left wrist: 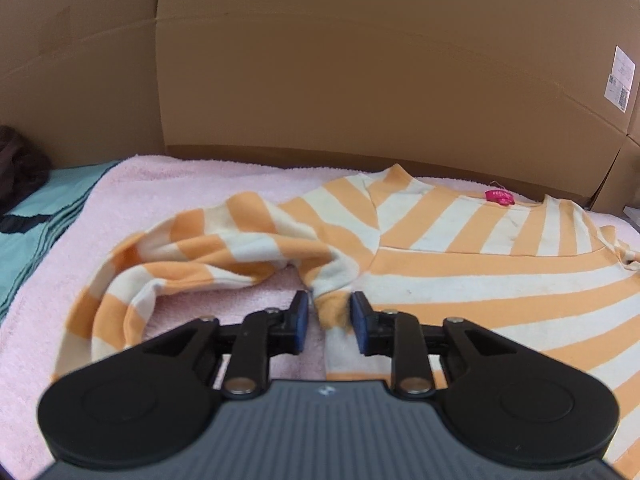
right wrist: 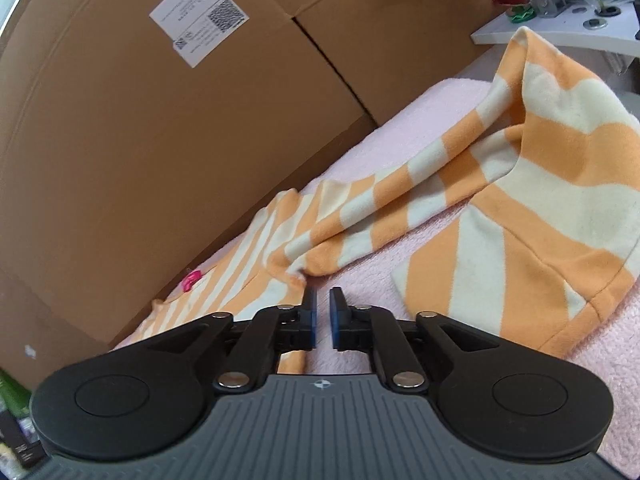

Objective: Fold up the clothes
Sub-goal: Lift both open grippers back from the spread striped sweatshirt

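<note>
My left fingers (left wrist: 329,320) stand apart, straddling the striped shirt's (left wrist: 460,264) left underarm edge; its sleeve (left wrist: 192,252) runs left. My right fingers (right wrist: 323,316), nearly closed, hold nothing, just near the right underarm.

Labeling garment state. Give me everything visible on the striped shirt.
The shirt is orange-and-cream striped, soft knit by the look, long-sleeved, with a pink tag at the neckline. It lies unfolded on a pink towel by a cardboard box. One sleeve curls loosely; the other is bunched, with cloth raised beyond it. The left tool straddles a fold at the underarm, jaws apart. The right tool sits nearly closed, empty, near the other underarm.
</note>
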